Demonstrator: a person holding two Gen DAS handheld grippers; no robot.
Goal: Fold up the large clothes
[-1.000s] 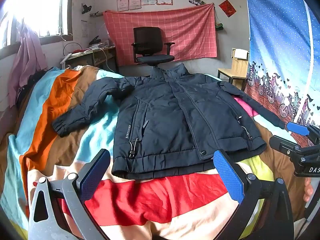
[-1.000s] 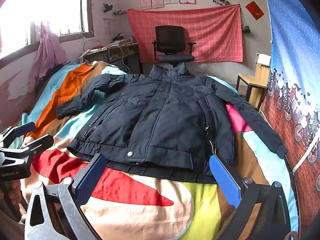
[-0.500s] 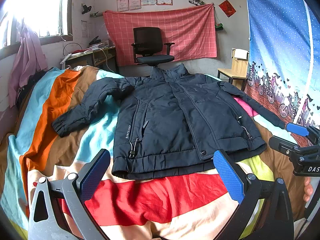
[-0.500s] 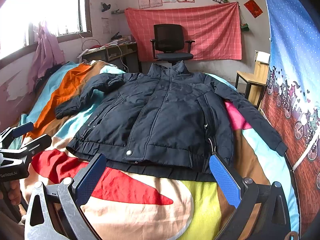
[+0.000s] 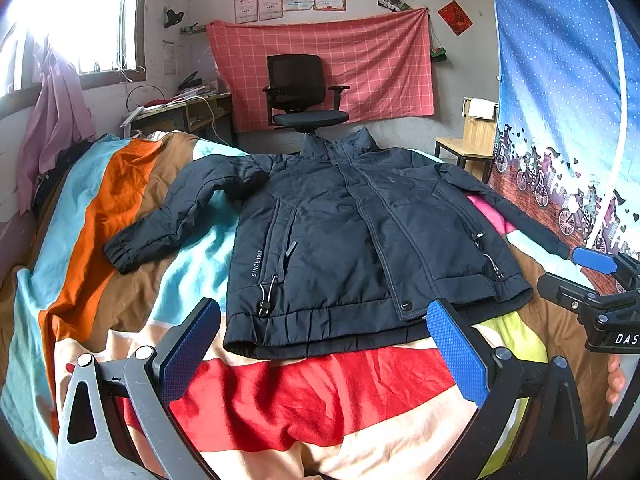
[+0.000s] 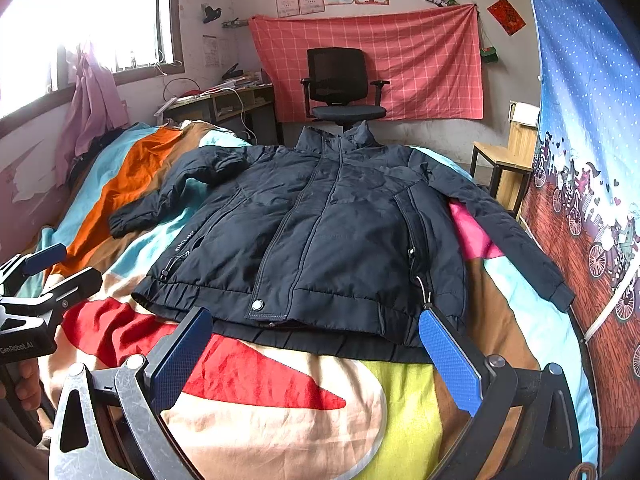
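A dark navy padded jacket point(image 5: 352, 236) point(image 6: 320, 236) lies flat and zipped on the striped bed cover, collar toward the far wall, both sleeves spread out. My left gripper point(image 5: 324, 334) hovers open just short of the hem, its blue pads empty. My right gripper point(image 6: 316, 340) is open too, above the hem near the snap button point(image 6: 257, 304). The left sleeve cuff point(image 5: 120, 254) rests on the orange stripe. The right sleeve cuff point(image 6: 560, 296) reaches the bed's right edge. Each gripper shows at the side of the other's view.
The bed cover point(image 5: 280, 392) has red, orange, cyan and brown stripes. A black office chair point(image 5: 304, 96) stands beyond the bed's far end, a desk point(image 5: 180, 112) at its left. A wooden chair point(image 5: 468, 140) and a blue curtain point(image 5: 560, 100) line the right.
Both views have shifted only slightly; the right gripper tipped down a little toward the hem. The jacket lies as before.
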